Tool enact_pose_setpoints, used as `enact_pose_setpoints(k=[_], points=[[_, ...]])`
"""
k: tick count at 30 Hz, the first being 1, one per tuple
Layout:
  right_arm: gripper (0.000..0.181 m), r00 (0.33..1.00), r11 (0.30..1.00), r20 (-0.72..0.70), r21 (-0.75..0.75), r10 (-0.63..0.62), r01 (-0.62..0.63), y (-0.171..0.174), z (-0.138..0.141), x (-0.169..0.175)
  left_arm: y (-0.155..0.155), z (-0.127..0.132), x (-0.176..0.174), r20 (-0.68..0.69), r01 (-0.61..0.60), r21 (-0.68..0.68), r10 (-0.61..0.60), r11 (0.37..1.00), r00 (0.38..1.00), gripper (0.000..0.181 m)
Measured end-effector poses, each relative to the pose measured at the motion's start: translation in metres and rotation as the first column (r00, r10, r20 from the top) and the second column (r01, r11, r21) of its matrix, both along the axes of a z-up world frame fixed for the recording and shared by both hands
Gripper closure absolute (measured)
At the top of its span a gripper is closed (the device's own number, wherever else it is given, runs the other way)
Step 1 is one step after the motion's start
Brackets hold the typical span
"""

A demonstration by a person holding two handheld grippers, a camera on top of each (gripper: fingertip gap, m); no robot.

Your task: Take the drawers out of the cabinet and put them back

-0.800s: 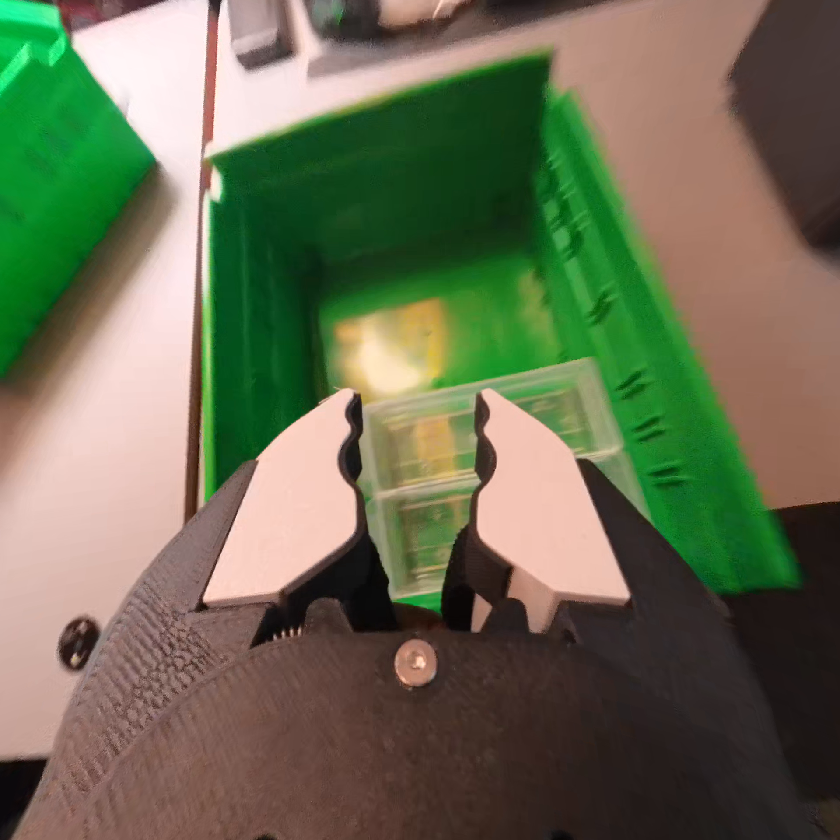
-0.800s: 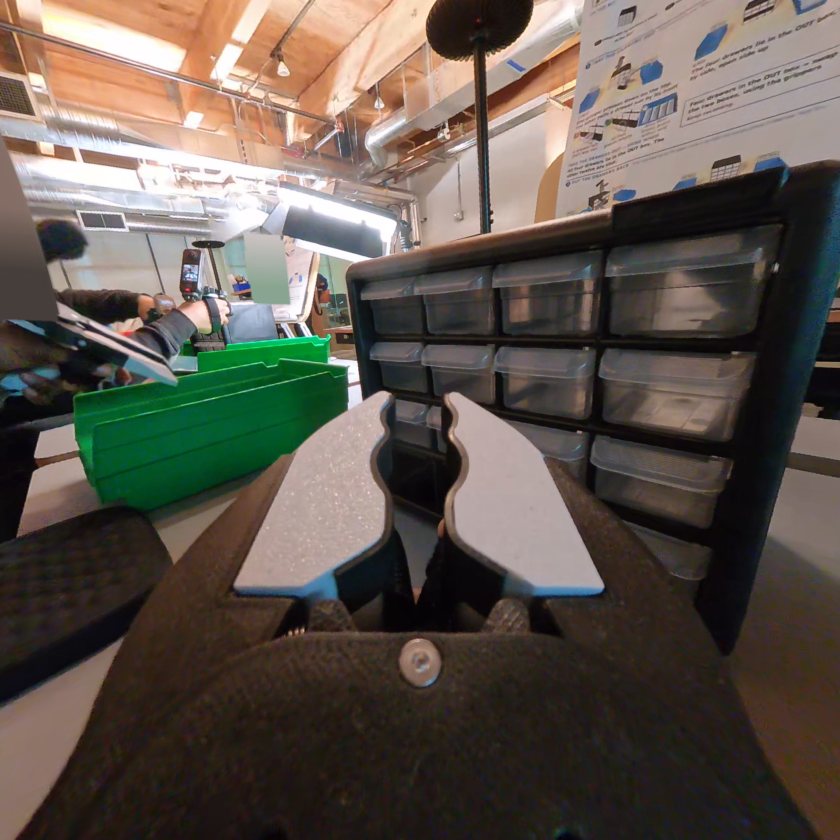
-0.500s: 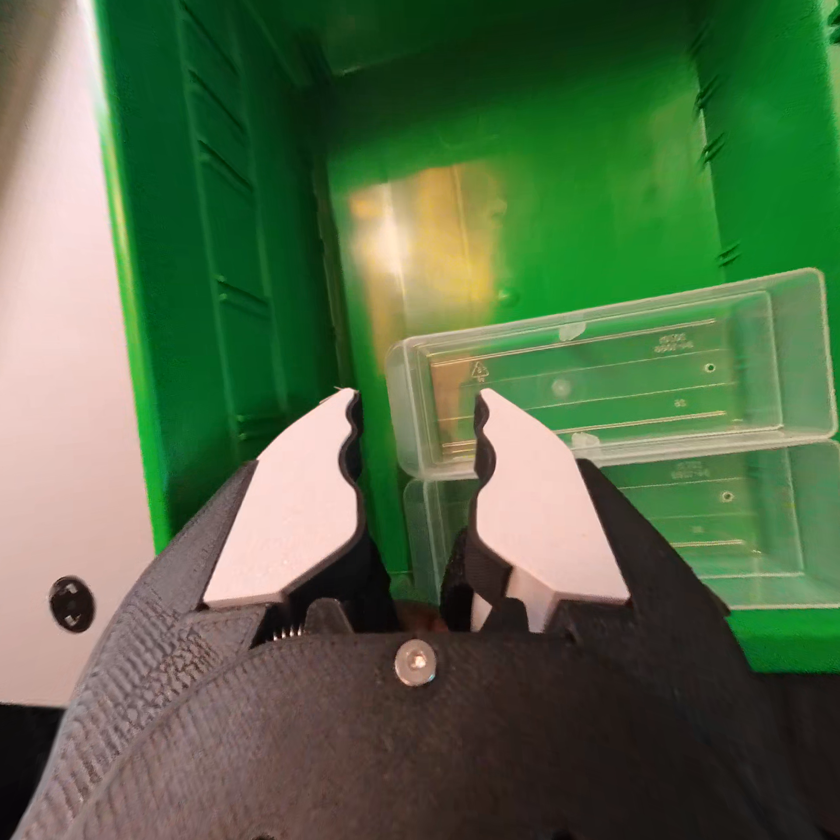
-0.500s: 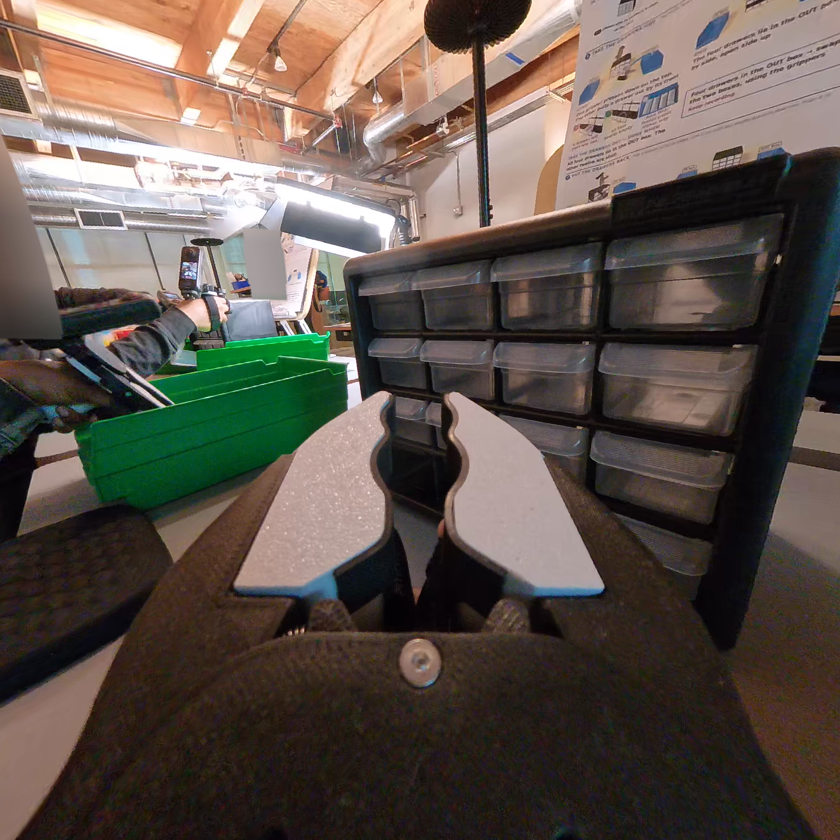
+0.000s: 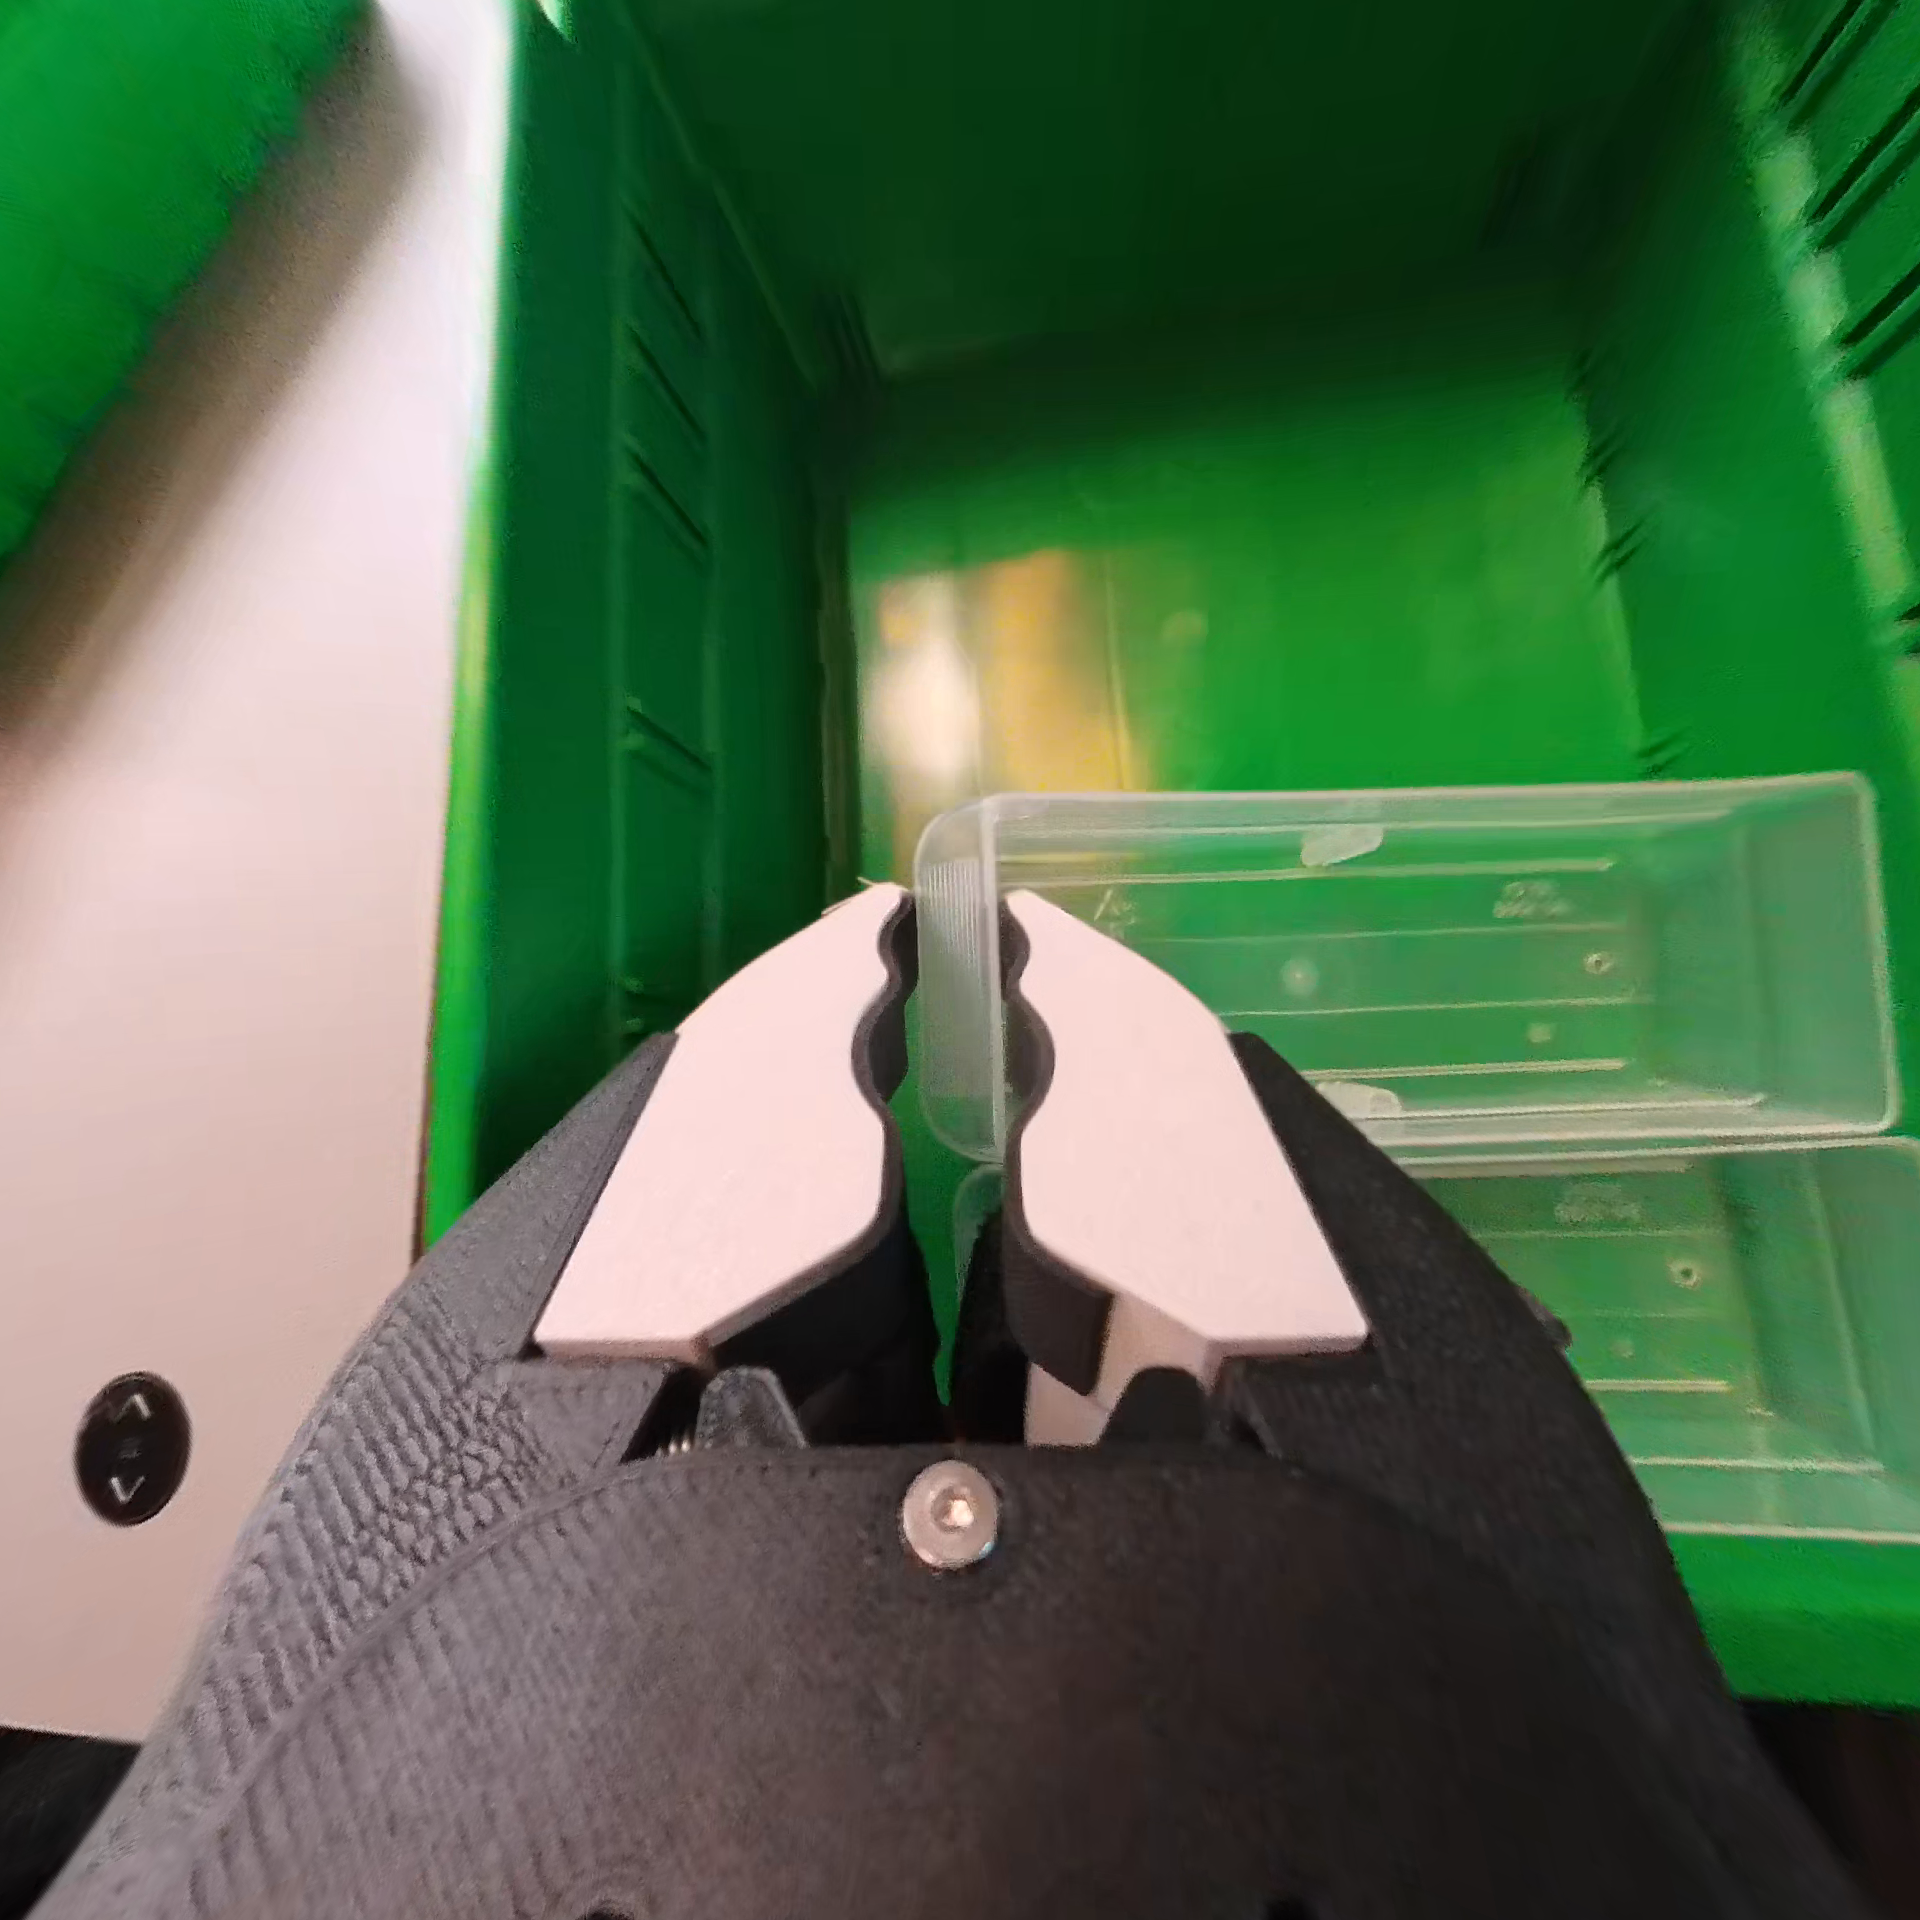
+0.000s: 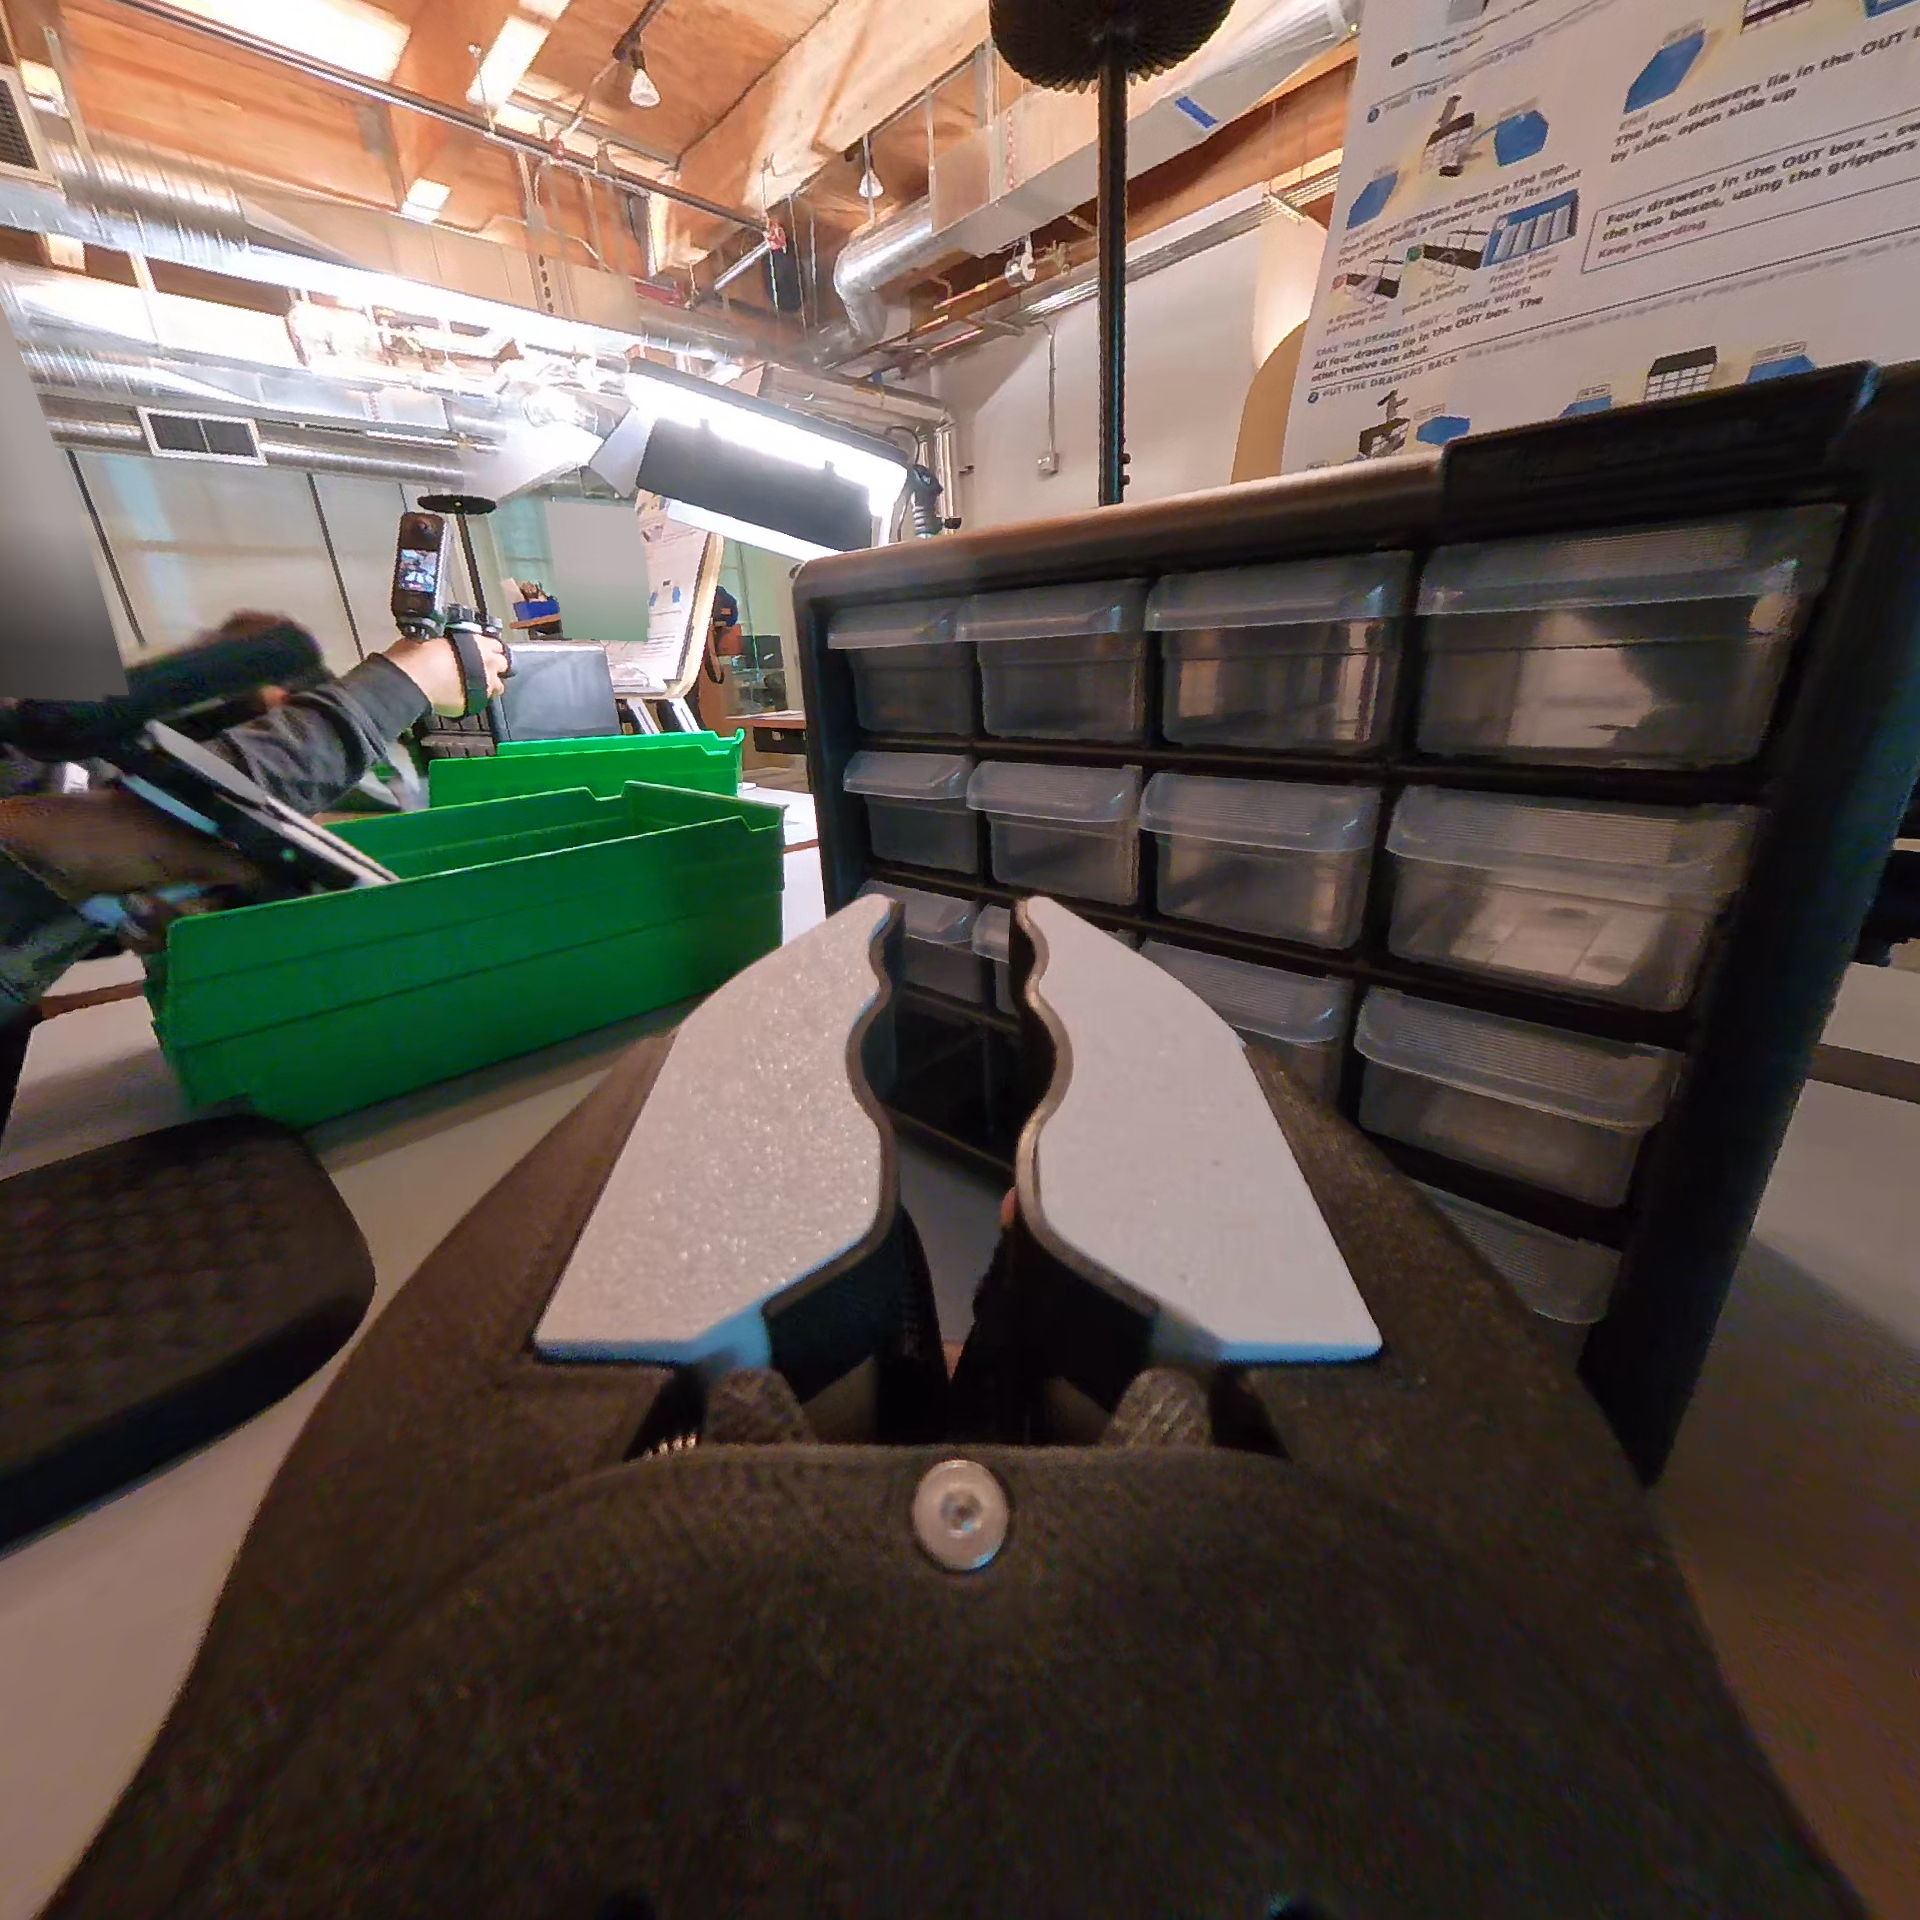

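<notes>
Where 0.5 s ago its fingers stood apart beside it, the left gripper (image 5: pixel 961 914) now pinches the end wall of the upper clear drawer (image 5: pixel 1455 966) inside the green bin (image 5: pixel 644 727); return to the cabinet (image 6: pixel 1351 810) looks begun. Right gripper (image 6: pixel 956 920): fingers narrow, empty, before the cabinet.

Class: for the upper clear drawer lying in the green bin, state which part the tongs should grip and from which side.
Grip the upper clear drawer by its short left end wall, coming from above. It lies open side up in the green bin, so one finger fits inside and one outside the thin wall. The left tongs already straddle it.
</notes>
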State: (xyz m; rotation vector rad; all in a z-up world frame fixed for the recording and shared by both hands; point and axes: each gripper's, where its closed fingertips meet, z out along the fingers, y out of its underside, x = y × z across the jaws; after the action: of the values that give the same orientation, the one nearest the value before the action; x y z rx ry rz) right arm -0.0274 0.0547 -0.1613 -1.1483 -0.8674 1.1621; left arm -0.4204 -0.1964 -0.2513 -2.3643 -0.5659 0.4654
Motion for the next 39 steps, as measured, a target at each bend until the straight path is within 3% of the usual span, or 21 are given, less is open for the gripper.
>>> enact_pose_setpoints(k=[1,4,6,9,12,15,17,21,24,27,31,33,35,37,39], points=[[0.162,1.000,1.000,0.002,0.006,0.002,-0.002,-0.001,0.000,0.000,0.000,0.012,0.000,-0.032,-0.004,0.052,0.006,0.999,0.999,0.167],[0.162,1.000,1.000,0.011,0.024,0.001,-0.001,-0.003,-0.001,-0.001,0.001,0.057,0.003,-0.120,-0.011,0.254,0.043,0.967,0.992,0.167],[0.161,1.000,0.999,0.015,0.038,0.003,-0.004,-0.004,-0.001,-0.002,0.001,0.092,0.010,-0.174,-0.001,0.429,0.084,0.903,0.981,0.168],[0.155,1.000,0.996,0.016,0.090,0.018,-0.019,-0.012,0.001,-0.003,0.008,0.140,0.043,-0.174,0.071,0.690,0.069,0.720,0.982,0.168],[0.130,0.999,0.969,0.017,0.243,0.048,-0.051,-0.031,0.005,-0.006,0.027,0.161,0.100,-0.106,0.135,0.839,-0.086,0.527,0.991,0.168],[0.100,0.997,0.904,0.049,0.419,0.066,-0.081,-0.056,0.003,-0.011,0.053,0.159,0.156,-0.053,0.150,0.890,-0.230,0.430,0.972,0.168],[0.090,0.991,0.866,0.068,0.482,0.116,-0.135,-0.074,0.000,-0.014,0.077,0.151,0.197,-0.009,0.150,0.913,-0.348,0.381,0.937,0.168],[0.078,0.966,0.840,0.069,0.481,0.249,-0.251,-0.099,0.000,-0.012,0.134,0.131,0.285,0.121,0.112,0.938,-0.612,0.329,0.782,0.168],[0.077,0.954,0.836,0.019,0.478,0.298,-0.270,-0.105,0.009,-0.005,0.164,0.110,0.339,0.205,0.130,0.919,-0.733,0.372,0.648,0.168],[0.078,0.950,0.845,-0.034,0.466,0.312,-0.261,-0.104,0.019,0.001,0.174,0.095,0.375,0.264,0.152,0.903,-0.797,0.403,0.544,0.168],[0.111,0.926,0.826,-0.084,0.486,0.368,-0.284,-0.111,0.027,0.012,0.178,0.085,0.392,0.300,0.167,0.890,-0.821,0.424,0.486,0.167],[0.115,0.919,0.826,-0.099,0.482,0.383,-0.292,-0.111,0.029,0.014,0.177,0.088,0.395,0.296,0.158,0.900,-0.834,0.407,0.466,0.167],[0.116,0.897,0.839,-0.142,0.437,0.419,-0.323,-0.109,0.035,0.019,0.172,0.102,0.397,0.224,0.137,0.941,-0.873,0.309,0.433,0.160],[0.116,0.838,0.855,-0.238,0.314,0.491,-0.412,-0.102,0.047,0.028,0.163,0.121,0.399,0.118,0.098,0.980,-0.908,0.171,0.403,0.127],[0.117,0.773,0.856,-0.374,0.160,0.513,-0.491,-0.085,0.059,0.037,0.157,0.132,0.402,0.010,0.110,0.992,-0.905,0.062,0.426,0.105]])
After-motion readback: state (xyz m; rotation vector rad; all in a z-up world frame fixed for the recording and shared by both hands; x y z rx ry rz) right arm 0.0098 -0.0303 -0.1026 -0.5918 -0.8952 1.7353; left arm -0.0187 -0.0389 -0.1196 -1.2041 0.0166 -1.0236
